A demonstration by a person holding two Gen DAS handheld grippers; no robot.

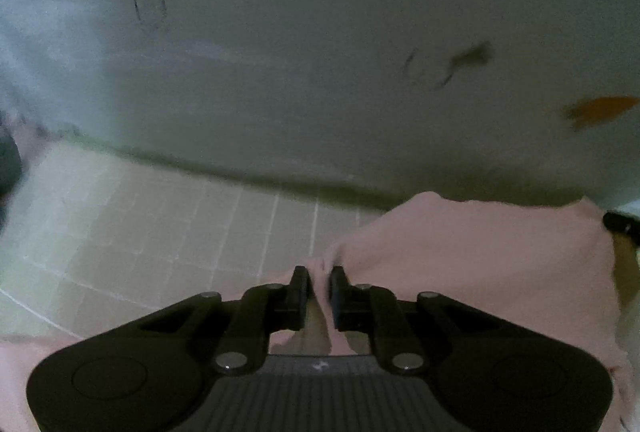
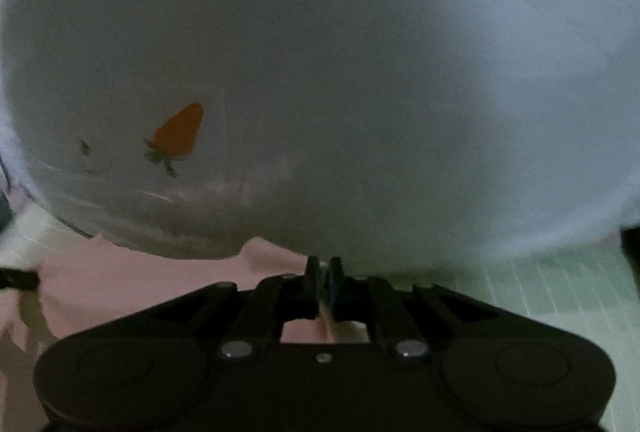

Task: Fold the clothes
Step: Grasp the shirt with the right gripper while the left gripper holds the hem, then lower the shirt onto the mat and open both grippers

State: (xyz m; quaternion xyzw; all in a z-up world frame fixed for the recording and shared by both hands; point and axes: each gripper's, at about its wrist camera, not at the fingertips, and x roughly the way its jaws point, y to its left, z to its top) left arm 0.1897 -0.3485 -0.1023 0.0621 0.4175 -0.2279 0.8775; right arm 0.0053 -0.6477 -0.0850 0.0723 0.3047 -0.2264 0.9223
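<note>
Left wrist view: the left hand-held gripper (image 1: 319,282) has its jaws nearly together w/ a pinch of the pink garment (image 1: 480,260) clamped between the pads; cloth shows in the narrow gap and bunches up right at the tips. From there the garment runs off to the right and sags below the tool, so it looks lifted at this edge, not lying flat. Under it is a pale green gridded mat (image 1: 160,232), prob. on a desk, though the surface itself can't be told. Behind sits a big white cloth (image 1: 320,52) w/ faint dark marks and an orange print at far right. At the right rim a dark bit may be the other tool, too small to tell.

Right wrist view: the right hand-held gripper (image 2: 324,270) is closed tight, jaws all but touching. Pink fabric shows just behind the fingers and through the frame, so it's judged to be pinching a thin edge of the same garment, which spreads to the left. The white cloth w/ an orange carrot print (image 2: 178,132) fills the background; the mat shows bottom right.

Progress, as a judgement: early. Both edges are gripped, no crease or stacked layer visible yet. Left to do: carry the held edge over, lay it down, smooth, repeat folds. Pictures are blurred, so fine detail is unsure.
</note>
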